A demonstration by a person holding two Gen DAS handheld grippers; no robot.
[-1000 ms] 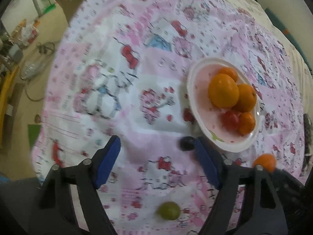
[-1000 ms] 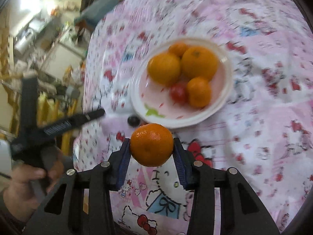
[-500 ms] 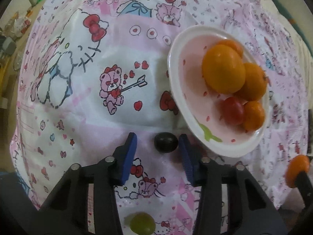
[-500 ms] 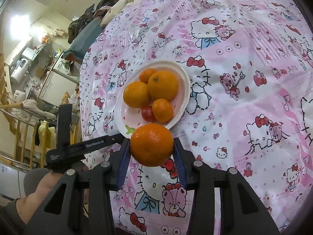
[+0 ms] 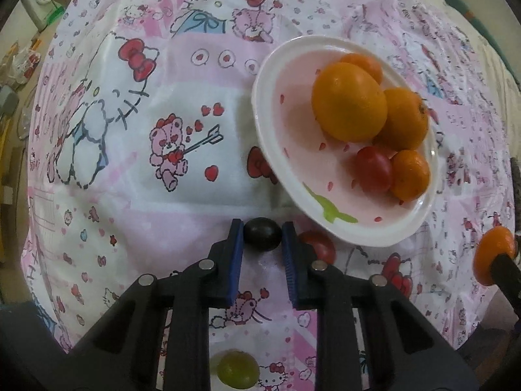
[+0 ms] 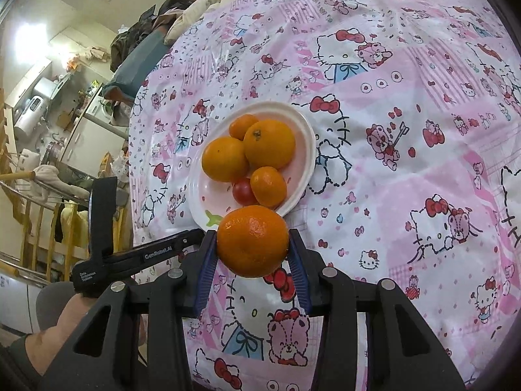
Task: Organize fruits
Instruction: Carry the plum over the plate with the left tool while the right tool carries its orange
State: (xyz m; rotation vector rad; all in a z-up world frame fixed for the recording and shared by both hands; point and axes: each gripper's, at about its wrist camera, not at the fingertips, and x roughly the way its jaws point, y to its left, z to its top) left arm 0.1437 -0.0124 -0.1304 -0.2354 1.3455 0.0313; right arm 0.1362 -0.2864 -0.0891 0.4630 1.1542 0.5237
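Left wrist view: left gripper (image 5: 262, 239) had just closed onto dark grape (image 5: 262, 234), pads at its sides; soft, slippery, bruisable, so light pressure advised.

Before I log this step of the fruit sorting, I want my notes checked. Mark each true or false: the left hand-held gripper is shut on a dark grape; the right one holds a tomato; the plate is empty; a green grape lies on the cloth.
1. The left hand-held gripper is shut on the dark grape: true.
2. The right hand-held gripper holds a tomato: false, it holds an orange.
3. The plate is empty: false, it holds oranges and a cherry tomato.
4. A green grape lies on the cloth: true.
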